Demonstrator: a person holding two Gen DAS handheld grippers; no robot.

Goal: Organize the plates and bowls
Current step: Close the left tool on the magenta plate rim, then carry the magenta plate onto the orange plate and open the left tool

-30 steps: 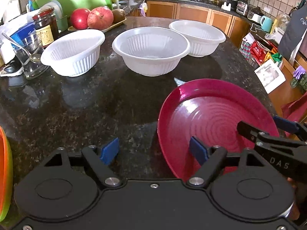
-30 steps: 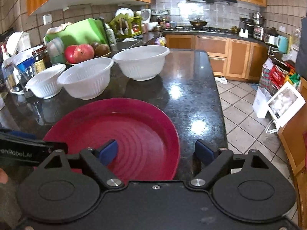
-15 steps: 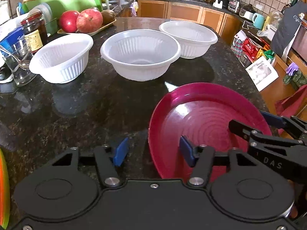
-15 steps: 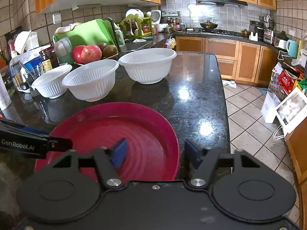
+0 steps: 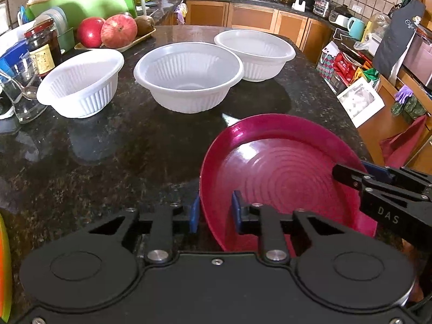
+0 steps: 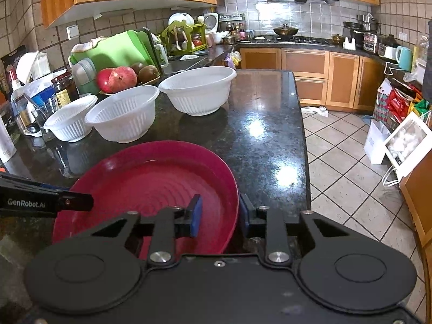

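A magenta plate (image 5: 280, 172) lies on the dark granite counter (image 5: 108, 156), near its right edge. My left gripper (image 5: 214, 212) is shut on the plate's left rim, one blue pad on each side. My right gripper (image 6: 219, 214) is shut on the plate's (image 6: 151, 181) right rim; it also shows in the left wrist view (image 5: 378, 186). Three white ribbed bowls stand in a row behind the plate: a small one (image 5: 81, 81), a middle one (image 5: 189, 75) and a far one (image 5: 256, 54).
A tray of fruit (image 5: 113, 31), a dark jar (image 5: 43, 46), a glass (image 5: 21, 94) and a green cutting board (image 5: 89, 0) crowd the counter's back left. An orange and green rim (image 5: 4, 270) shows at the left edge. The counter drops to tiled floor (image 6: 351, 167) on the right.
Both grippers have closed from wide open onto opposite rims of the magenta plate. The bowls have not moved.
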